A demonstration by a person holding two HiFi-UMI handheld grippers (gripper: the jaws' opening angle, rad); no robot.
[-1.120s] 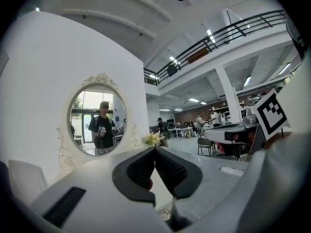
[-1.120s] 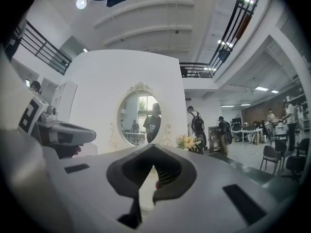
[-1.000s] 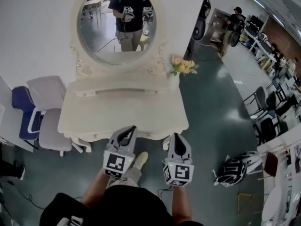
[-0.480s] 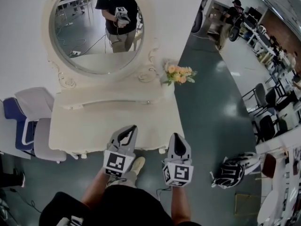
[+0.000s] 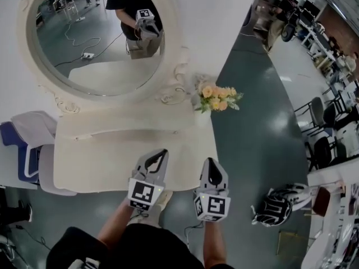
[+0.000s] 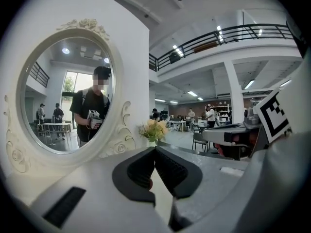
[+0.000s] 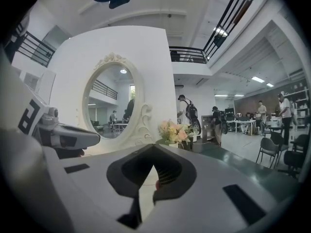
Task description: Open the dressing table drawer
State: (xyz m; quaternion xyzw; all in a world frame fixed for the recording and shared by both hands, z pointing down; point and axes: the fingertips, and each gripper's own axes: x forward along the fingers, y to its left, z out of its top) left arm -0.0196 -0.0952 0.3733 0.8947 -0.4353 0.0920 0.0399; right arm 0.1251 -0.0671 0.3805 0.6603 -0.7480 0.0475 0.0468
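Cream-white dressing table fills the middle of the head view, its drawer front hidden under the near edge. Both forearms reach forward, holding the left gripper and right gripper side by side, nearly level, over that edge. In the left gripper view the jaws are pressed together on nothing, aimed toward the oval mirror and flowers; in the right gripper view the jaws are likewise closed and empty, with the flowers straight ahead and the mirror to the left.

Open hall: glossy dark green floor, white partition wall, white and blue chairs at left, black office chairs at right, railed mezzanine overhead, ceiling strip lights lit.
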